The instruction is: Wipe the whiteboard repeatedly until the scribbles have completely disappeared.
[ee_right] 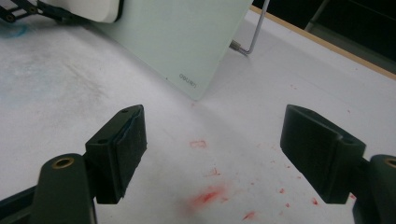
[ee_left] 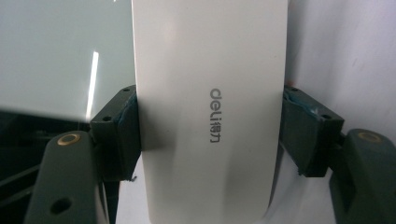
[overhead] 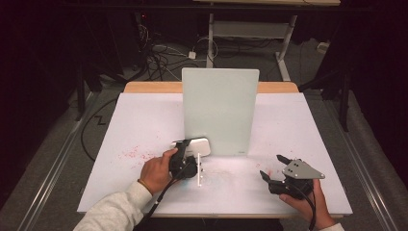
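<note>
A white Deli board eraser [ee_left: 210, 116] sits crosswise between the jaws of my left gripper [ee_left: 211, 133], which is shut on its two long sides. In the high view the eraser [overhead: 201, 146] is at the lower left corner of an upright pale-green glass board [overhead: 220, 110], with my left gripper [overhead: 188, 150] just in front of it. My right gripper [overhead: 273, 166] rests near the table's front right, apart from the board. Its jaws stand wide open in the right gripper view [ee_right: 212, 149], with nothing between them. The board [ee_right: 182, 37] and the eraser [ee_right: 95, 9] show farther off.
The white tabletop [overhead: 144, 120] carries red smudges at the left [overhead: 134, 154] and under my right gripper [ee_right: 205, 196]. A thin white strip [overhead: 198, 169] lies in front of the board. A metal stand leg [ee_right: 254, 32] props the board from behind. Cables lie on the floor beyond the table.
</note>
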